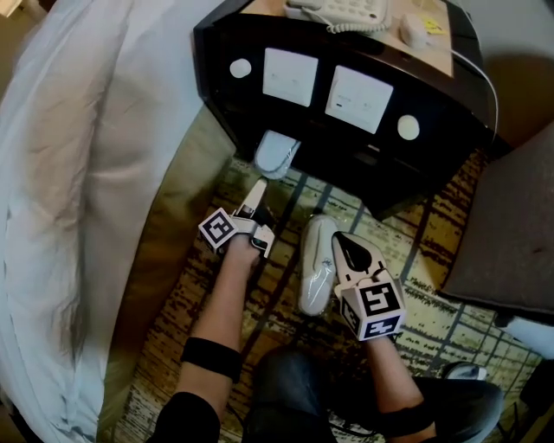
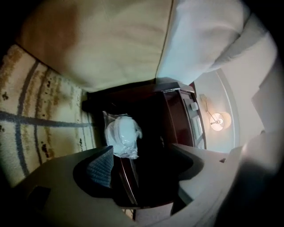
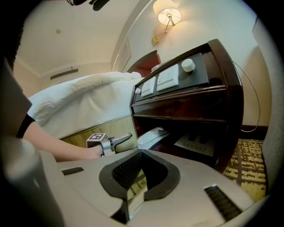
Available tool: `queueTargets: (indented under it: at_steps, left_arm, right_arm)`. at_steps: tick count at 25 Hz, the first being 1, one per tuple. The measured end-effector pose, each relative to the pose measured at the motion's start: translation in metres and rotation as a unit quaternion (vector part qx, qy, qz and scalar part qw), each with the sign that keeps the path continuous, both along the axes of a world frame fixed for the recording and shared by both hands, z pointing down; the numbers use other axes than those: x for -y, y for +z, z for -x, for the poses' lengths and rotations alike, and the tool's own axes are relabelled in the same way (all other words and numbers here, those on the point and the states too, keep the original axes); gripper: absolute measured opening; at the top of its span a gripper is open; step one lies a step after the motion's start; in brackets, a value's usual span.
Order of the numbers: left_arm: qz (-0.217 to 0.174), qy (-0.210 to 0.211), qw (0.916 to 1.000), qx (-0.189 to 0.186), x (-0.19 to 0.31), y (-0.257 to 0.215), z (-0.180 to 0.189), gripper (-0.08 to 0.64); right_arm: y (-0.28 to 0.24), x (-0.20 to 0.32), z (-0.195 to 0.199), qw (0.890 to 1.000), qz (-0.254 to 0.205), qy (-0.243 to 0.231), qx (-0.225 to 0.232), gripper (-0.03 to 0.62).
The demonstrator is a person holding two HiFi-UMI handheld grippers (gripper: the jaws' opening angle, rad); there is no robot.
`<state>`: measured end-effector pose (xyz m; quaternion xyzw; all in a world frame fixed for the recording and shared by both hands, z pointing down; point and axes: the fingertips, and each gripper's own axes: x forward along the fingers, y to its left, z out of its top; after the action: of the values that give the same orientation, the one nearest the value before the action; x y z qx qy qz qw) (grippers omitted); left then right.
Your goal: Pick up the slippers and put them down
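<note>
Kneeling on the patterned carpet [image 1: 433, 251] between the bed [image 1: 78, 173] and a dark nightstand [image 1: 316, 112], the person reaches forward with a gripper in each hand.

The left gripper [image 1: 258, 203] is stretched out low toward the foot of the nightstand, its marker cube turned to the side. Its jaws stand well apart with nothing between the pads. Just ahead of them lies a wrapped slipper [image 1: 277, 154], pale inside crinkled clear plastic. It rests on the floor at the cabinet's base, with its far end tucked under the dark overhang. The jaws are near it but not touching.

The right gripper [image 1: 344, 242] sits closer to the person and points slightly downward. Its jaws are pressed together, and in the right gripper view a thin pale edge shows pinched in the narrow slit between the ribbed pads. A white slipper [image 1: 317, 264] runs lengthwise right against this gripper's left side, over the carpet, so that edge appears to be the slipper's. Whether its sole touches the carpet I cannot tell.

The two slippers are apart, the wrapped one nearer the nightstand and the white one nearer the person's knees. A telephone [image 1: 342, 10] sits on top of the nightstand, and a wall lamp [image 3: 169, 15] glows above it.
</note>
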<state>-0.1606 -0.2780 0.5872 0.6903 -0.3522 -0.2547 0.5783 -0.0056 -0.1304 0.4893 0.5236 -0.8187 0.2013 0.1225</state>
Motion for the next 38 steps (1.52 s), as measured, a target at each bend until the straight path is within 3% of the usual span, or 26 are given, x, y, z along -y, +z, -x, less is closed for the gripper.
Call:
queueTargets:
  at_steps: [8,19,28,31,38]
  left_arm:
    - [0.055,-0.043,0.9974,-0.015,0.033,0.054,0.011,0.422]
    - [0.028,-0.012,0.9995,-0.012,0.064,0.058,-0.002,0.409]
    - [0.016,-0.025,0.9989,-0.037,0.069,0.05,-0.013,0.257]
    - [0.008,-0.029,0.999,-0.032,0.07,0.049,-0.012,0.153]
    - [-0.008,-0.021,0.9991,-0.036,0.069,0.039,-0.016,0.107]
  right_arm:
    - [0.008,0.007,0.003,1.0,-0.004,-0.001,0.004,0.012]
    - [0.02,0.011,0.004,1.0,0.005,0.007,0.008,0.012]
    - [0.024,0.007,0.007,1.0,0.015,0.004,0.009,0.012]
    - [0.024,0.007,0.007,1.0,0.015,0.002,0.004,0.012]
    - [0.026,0.002,0.003,1.0,0.019,0.002,0.004,0.012]
